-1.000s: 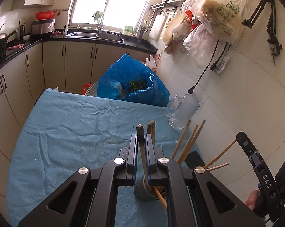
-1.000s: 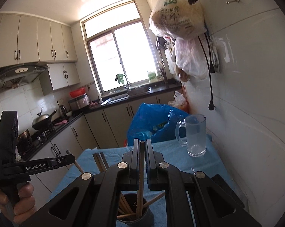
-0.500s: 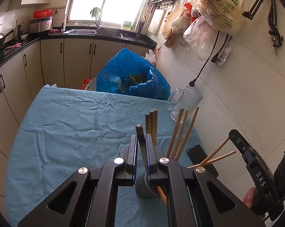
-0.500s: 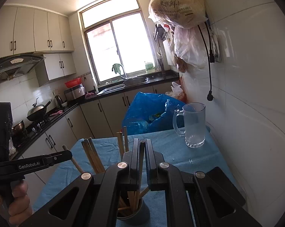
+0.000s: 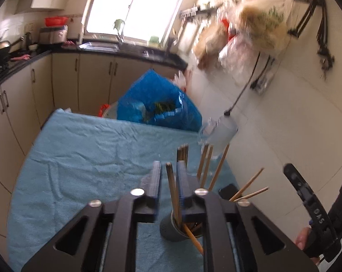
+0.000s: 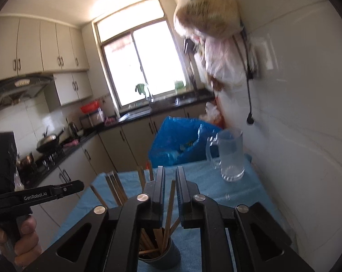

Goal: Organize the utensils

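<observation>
Two wooden chopsticks (image 5: 172,190) (image 6: 169,208) are seen freed between just-opened jaws of left hand-held gripper (image 5: 168,176) and right hand-held gripper (image 6: 170,181), resting in the grey cup (image 5: 171,231) at lower centre; it could be tipped if snagged.

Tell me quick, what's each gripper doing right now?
Left gripper: just opened, chopstick loose between the jaws, standing in the cup.
Right gripper: just opened, its chopstick released too.
</observation>
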`<action>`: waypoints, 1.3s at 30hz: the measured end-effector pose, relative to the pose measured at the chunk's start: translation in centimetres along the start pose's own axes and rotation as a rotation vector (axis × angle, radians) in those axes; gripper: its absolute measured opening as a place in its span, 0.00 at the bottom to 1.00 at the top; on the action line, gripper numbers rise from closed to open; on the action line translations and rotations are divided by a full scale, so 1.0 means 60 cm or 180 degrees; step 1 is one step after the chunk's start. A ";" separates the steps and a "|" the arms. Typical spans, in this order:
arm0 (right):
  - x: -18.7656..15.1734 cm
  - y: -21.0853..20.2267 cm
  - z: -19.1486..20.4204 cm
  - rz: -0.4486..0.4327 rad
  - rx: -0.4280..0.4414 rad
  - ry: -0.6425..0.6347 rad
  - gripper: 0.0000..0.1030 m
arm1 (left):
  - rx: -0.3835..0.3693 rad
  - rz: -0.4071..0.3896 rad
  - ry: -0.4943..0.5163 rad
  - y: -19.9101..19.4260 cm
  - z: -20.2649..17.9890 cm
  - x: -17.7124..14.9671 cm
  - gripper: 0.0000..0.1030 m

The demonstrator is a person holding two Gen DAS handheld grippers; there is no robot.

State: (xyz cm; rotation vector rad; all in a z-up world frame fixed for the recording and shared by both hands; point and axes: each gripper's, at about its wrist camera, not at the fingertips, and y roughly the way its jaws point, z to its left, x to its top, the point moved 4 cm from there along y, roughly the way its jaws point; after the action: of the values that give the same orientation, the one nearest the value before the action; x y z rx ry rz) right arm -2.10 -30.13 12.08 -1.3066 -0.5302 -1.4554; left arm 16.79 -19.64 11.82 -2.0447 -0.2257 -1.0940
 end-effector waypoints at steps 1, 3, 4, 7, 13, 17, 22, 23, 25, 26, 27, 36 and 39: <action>0.006 -0.015 0.000 -0.0057 0.0012 0.0007 0.21 | 0.0039 -0.0129 0.0024 -0.030 0.001 0.001 0.42; 0.015 -0.060 0.000 -0.0211 -0.0025 -0.0037 0.47 | 0.0193 -0.0362 0.0108 -0.080 0.000 -0.003 0.60; 0.015 -0.079 0.002 -0.0269 -0.0061 -0.0064 0.62 | 0.0244 -0.0472 0.0147 -0.103 0.000 -0.008 0.66; 0.002 -0.136 0.005 -0.0391 -0.0129 -0.0146 0.76 | 0.0465 -0.0759 0.0310 -0.176 0.000 -0.043 0.86; -0.074 -0.210 0.035 -0.0313 -0.0365 -0.0389 1.00 | 0.1014 -0.0833 0.0530 -0.248 0.010 -0.155 0.99; -0.144 -0.222 0.055 -0.0040 -0.0621 -0.0584 1.00 | 0.1202 -0.0543 0.0546 -0.252 0.029 -0.227 1.00; -0.205 -0.226 0.057 0.0196 -0.0905 -0.0651 1.00 | 0.1253 -0.0362 0.0580 -0.269 0.050 -0.269 1.00; -0.214 -0.228 0.058 0.0232 -0.0958 -0.0666 1.00 | 0.1239 -0.0351 0.0542 -0.273 0.052 -0.274 1.00; -0.226 -0.234 0.061 0.0284 -0.0963 -0.0694 1.00 | 0.1269 -0.0333 0.0449 -0.279 0.056 -0.285 1.00; -0.229 -0.236 0.063 0.0307 -0.0939 -0.0698 1.00 | 0.1312 -0.0334 0.0452 -0.283 0.056 -0.292 1.00; -0.230 -0.239 0.065 0.0310 -0.0947 -0.0699 1.00 | 0.1390 -0.0329 0.0481 -0.285 0.053 -0.298 1.00; -0.237 -0.247 0.089 0.0316 -0.0919 -0.0785 1.00 | 0.1531 -0.0262 0.0604 -0.286 0.036 -0.322 1.00; -0.239 -0.241 0.089 0.0362 -0.0911 -0.0774 1.00 | 0.1546 -0.0247 0.0579 -0.284 0.039 -0.320 1.00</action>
State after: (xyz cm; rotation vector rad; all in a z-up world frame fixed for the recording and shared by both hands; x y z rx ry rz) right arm -14.93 -14.88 5.25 -1.7269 -0.4058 -1.3193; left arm -1.77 -2.73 5.91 -1.5088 -0.4348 -1.1353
